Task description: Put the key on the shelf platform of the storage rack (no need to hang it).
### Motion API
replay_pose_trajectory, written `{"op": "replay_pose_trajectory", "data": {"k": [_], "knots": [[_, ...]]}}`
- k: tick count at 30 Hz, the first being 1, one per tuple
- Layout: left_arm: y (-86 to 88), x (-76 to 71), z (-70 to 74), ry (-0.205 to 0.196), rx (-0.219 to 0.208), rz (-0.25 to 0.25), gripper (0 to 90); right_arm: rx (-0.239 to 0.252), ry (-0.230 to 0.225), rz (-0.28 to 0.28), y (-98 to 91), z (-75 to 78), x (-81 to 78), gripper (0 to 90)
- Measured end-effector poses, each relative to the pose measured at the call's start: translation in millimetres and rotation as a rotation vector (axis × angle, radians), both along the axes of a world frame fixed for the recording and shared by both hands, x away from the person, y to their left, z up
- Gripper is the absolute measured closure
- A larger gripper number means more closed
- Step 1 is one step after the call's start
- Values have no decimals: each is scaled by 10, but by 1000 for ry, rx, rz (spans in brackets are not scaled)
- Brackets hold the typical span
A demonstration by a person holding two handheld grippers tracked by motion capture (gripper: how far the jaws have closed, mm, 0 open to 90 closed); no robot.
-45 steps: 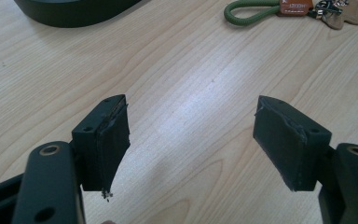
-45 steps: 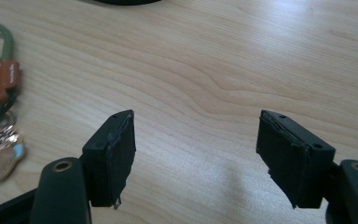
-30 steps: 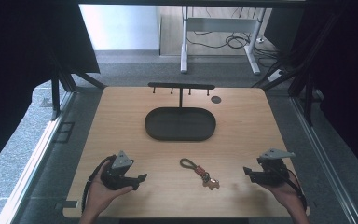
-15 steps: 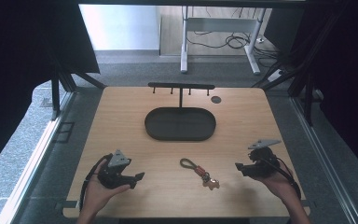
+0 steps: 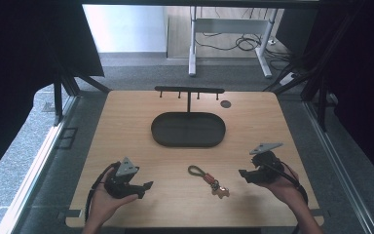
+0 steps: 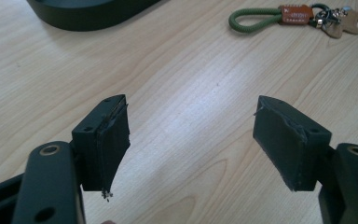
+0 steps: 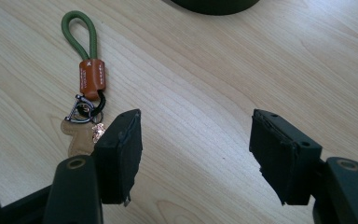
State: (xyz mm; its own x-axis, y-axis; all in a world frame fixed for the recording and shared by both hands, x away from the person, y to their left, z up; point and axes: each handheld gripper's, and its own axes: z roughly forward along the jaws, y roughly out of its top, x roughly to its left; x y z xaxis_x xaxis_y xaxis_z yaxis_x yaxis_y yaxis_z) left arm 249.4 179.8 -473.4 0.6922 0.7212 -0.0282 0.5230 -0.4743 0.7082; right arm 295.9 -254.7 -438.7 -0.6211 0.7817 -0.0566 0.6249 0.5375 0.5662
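Near the bench's front edge, the left gripper sits released at the left and the right gripper, released, its jaws just closing slightly on nothing, at the right. The green-looped keychain lies between them. Farther off stands a dark oval tray.

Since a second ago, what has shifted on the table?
The right gripper has moved in toward the keychain from the right, up the table a little; its fingers have just been closing slightly with nothing between them. Nothing was grasped. The left gripper, keychain, black tray and hook rack stayed put.
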Motion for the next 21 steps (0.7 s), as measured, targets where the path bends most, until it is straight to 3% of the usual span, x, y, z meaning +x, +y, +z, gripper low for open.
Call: {"op": "replay_pose_trajectory", "data": {"k": [7,21], "knots": [[49,-19,49,-16,-17,4,275,-29,-15,26,148,-10,13,350],[10,-21,38,-12,-21,-5,275,-63,1,87,398,25,57,358]]}}
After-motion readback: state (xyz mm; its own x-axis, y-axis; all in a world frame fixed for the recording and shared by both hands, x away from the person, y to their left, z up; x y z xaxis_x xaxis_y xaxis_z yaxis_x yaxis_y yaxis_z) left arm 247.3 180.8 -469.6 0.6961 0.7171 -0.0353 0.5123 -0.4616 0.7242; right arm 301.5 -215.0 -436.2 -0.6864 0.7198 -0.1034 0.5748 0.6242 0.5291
